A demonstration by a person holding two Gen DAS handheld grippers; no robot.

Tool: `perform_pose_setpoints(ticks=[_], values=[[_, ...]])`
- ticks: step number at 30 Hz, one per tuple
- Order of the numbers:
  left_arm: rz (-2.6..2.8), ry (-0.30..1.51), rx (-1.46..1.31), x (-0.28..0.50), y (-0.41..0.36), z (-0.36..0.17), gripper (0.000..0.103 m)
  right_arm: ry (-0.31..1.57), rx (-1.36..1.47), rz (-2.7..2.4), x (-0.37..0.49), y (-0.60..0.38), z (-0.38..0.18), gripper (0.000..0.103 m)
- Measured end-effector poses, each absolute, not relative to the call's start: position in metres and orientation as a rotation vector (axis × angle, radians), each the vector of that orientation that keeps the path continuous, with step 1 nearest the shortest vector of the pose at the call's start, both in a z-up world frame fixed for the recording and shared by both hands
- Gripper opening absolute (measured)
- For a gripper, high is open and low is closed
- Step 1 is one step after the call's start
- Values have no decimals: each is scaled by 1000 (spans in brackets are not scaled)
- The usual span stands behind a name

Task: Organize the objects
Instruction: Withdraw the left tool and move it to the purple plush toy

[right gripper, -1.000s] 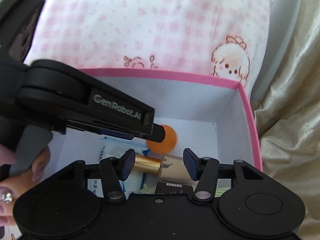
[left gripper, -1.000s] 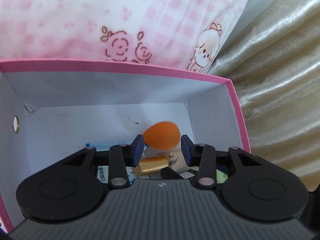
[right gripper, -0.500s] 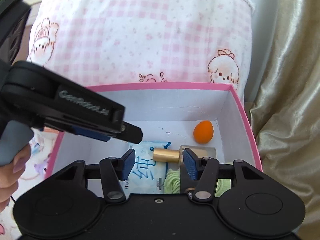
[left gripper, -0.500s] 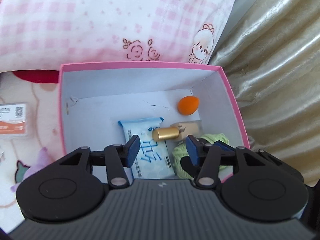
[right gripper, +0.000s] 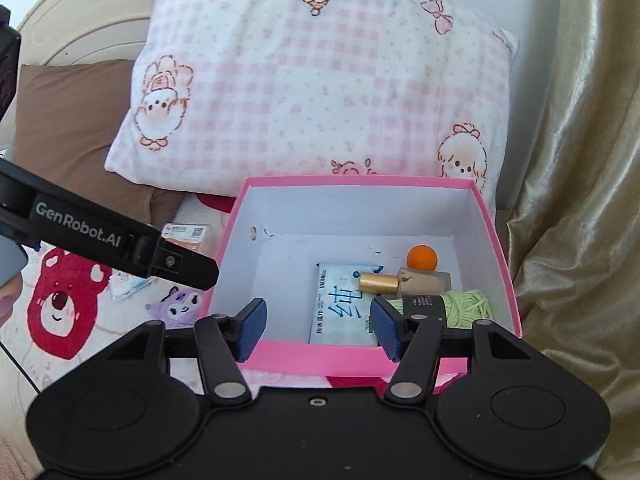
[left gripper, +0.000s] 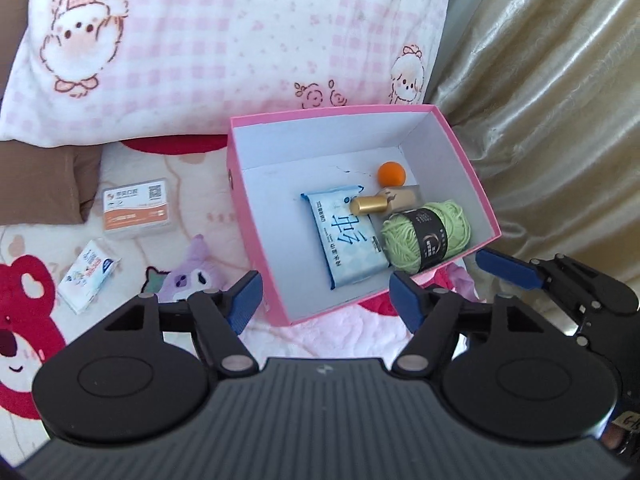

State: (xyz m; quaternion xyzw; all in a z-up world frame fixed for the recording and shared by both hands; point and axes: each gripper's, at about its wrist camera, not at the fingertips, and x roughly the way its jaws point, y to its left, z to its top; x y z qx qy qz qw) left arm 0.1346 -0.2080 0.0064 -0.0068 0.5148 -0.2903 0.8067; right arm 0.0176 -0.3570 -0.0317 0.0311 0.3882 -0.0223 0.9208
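A pink box (left gripper: 256,216) with a white inside sits on the bed; it also shows in the right wrist view (right gripper: 316,360). In it lie a blue tissue pack (left gripper: 344,236), a gold-capped bottle (left gripper: 370,205), an orange ball (left gripper: 392,174) and a green yarn skein (left gripper: 424,236). My left gripper (left gripper: 326,300) is open and empty, above the box's near edge. My right gripper (right gripper: 318,328) is open and empty at the box's front wall. Left of the box lie an orange card case (left gripper: 136,208) and a small tissue pack (left gripper: 88,276).
A pink checked pillow (right gripper: 320,80) leans behind the box. A gold curtain (left gripper: 560,100) hangs at the right. A brown pillow (right gripper: 68,120) lies at the left. The blanket shows a red bear (right gripper: 64,300) and a purple character (left gripper: 192,272).
Both grippers have pulled back and up out of the box, and their jaws have spread wider. The bottle now lies loose in the box.
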Motion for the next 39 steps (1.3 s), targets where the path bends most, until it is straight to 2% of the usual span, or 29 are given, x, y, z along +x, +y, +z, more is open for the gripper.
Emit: perform_pose_setpoints(ticks=[6,8,15,21,32,39], values=[[-622,1071,-16,113,-158,30,78,777,-1,49,-12,-317,-3,76],[-614,1051,-8,107,-142,34,80,764,-13,76,-17,-305,3,77],[-574,1044,-85,108,-94,21,85,756,-55,200,-16,-260,2,85],[-576,1040,-135,120,-73,-8,85,769,-98,274,-7,-229,-19,86],[-594,1019,-55,170,-71,-86,85,805,-106,286,16,-187,-84,85],[-664,1018,-132,186,-72,-127,78,772,-105,183,20,-189,-133,85]])
